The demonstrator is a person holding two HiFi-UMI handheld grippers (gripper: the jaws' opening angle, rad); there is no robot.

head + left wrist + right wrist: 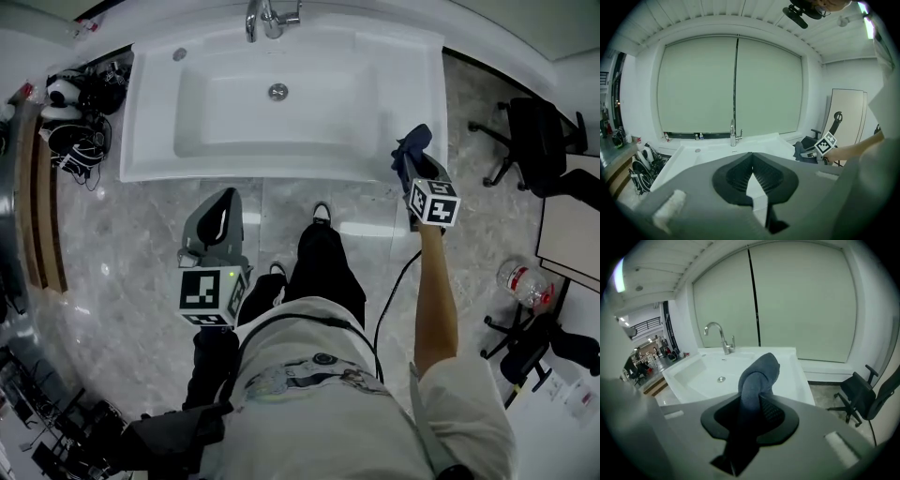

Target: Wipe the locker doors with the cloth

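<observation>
Blue-grey soft cloth (758, 373) stands pinched in the right tool (757, 397) by the near right corner of the white ceramic sink (150, 141), the left tool (751, 159) closed and empty, no locker doors in view; a firm grip leaving fabric free should suit wiping.

Head view looks down; all views share sink (422, 112).

The left claw (218, 208) is held low in front of the body, jaws closed together with nothing between them. The right arm (437, 300) stretches forward, and the right claw (757, 401), angled downward, is clamped on the cloth (760, 373).
</observation>
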